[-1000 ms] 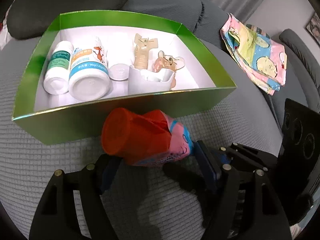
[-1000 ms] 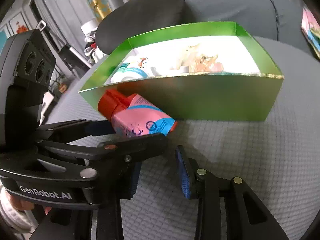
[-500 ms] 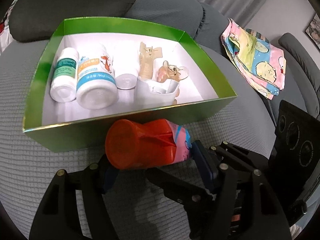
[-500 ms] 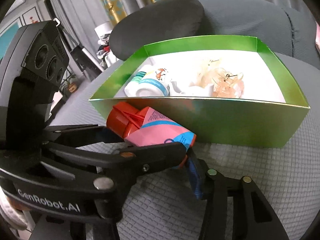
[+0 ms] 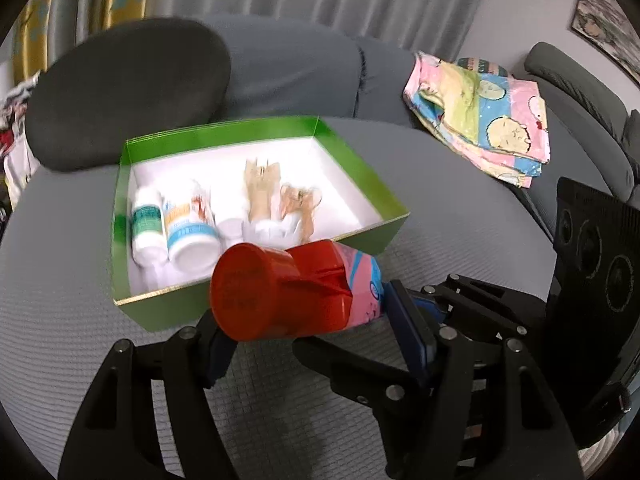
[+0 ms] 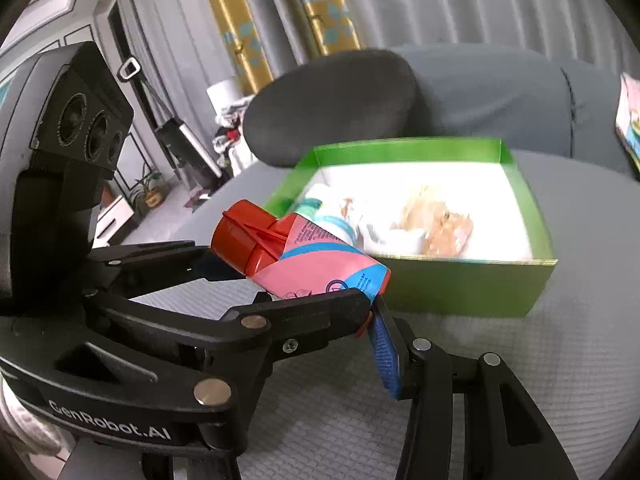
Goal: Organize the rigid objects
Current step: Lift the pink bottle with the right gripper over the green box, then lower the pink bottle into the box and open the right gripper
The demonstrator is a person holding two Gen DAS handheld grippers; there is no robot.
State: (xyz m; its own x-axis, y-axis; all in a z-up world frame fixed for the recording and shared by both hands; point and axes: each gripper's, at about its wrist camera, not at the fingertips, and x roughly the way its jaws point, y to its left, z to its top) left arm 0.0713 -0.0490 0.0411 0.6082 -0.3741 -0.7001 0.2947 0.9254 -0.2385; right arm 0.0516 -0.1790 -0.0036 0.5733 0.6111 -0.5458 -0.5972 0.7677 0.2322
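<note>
Currently logged from my two wrist views, item by item.

Left gripper: I have it clamped on the red-capped pink bottle, one blue pad at the cap end, the other at the base end. The bottle lies sideways, raised off the grey quilted surface, just in front of the near wall of the green box; from this view it overlaps that wall.

Right gripper: its left finger with the blue pad sits just beside the bottle's base end, next to the left gripper's finger. The other finger is out of frame, so I cannot tell whether this gripper is spread or pressed together.

Green box contents, on its white floor:
- small white bottle with a green label, far left, lying down;
- larger white bottle with a blue and orange label, touching the first;
- small white round lid, just beside the larger bottle;
- translucent beige clip and orange-tinted clip, motion-blurred, over a white cup-like piece.

Surroundings: dark grey cushion behind the box; folded cartoon-print cloth well apart, at right.
</note>
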